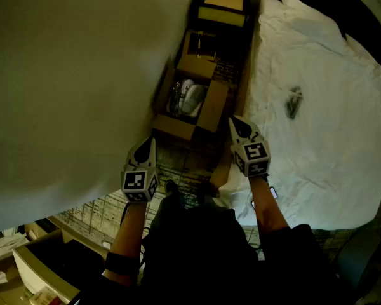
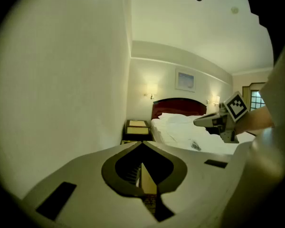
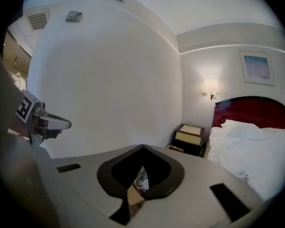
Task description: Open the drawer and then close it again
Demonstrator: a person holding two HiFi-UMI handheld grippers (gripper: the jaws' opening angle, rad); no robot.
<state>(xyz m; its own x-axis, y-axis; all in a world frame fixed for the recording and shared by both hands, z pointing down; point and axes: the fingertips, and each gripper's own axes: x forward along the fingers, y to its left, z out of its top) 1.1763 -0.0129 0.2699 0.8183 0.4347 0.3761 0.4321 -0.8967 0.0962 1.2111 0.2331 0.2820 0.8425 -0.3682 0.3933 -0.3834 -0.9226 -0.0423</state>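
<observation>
A dark nightstand (image 1: 223, 8) with a pale top stands at the far end of the aisle between wall and bed; it also shows in the left gripper view (image 2: 137, 128) and the right gripper view (image 3: 190, 137). I cannot make out its drawer front in this dim light. My left gripper (image 1: 150, 142) is held in the air over the aisle, jaws shut and empty (image 2: 142, 144). My right gripper (image 1: 234, 121) hangs level with it near the bed's edge, also shut with nothing in it (image 3: 142, 147). Both are far short of the nightstand.
An open cardboard box (image 1: 206, 110) holding pale items lies on the floor ahead, with another box (image 1: 200, 65) behind it, filling the aisle. A white bed (image 1: 330, 151) with a small dark object (image 1: 294, 101) is on the right. A bare wall (image 1: 70, 75) is on the left.
</observation>
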